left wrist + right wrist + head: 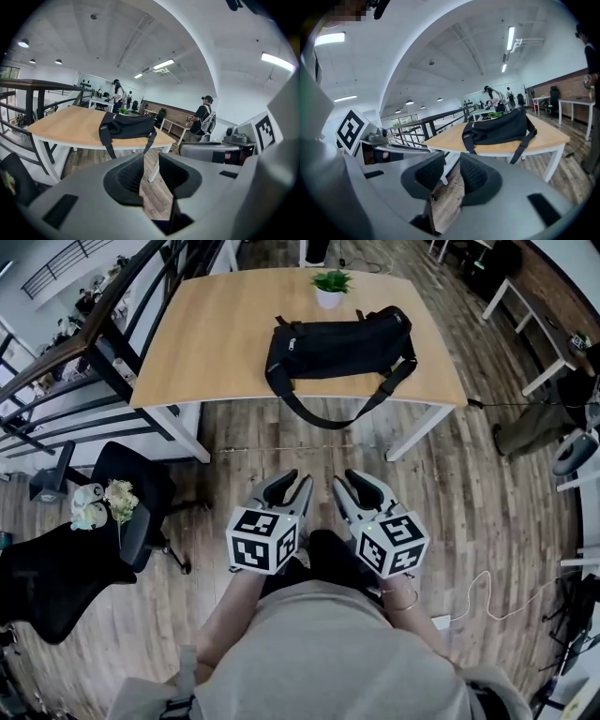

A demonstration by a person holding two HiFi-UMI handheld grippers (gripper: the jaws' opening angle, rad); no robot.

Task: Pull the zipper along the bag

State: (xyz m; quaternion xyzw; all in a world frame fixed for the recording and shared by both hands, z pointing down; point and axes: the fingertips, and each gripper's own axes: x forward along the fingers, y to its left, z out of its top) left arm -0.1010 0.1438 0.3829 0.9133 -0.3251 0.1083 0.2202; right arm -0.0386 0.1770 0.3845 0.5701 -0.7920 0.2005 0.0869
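Wooden table (206,343) | black bag (337,345) lying on it, seemingly zipped

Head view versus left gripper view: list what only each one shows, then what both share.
Only the head view: the black office chair, the white cable on the floor, and the gripper holder's own torso. Only the left gripper view: the ceiling lights and a person with a backpack standing in the background. Both: the black bag lying on the wooden table, with its strap hanging over the near edge.
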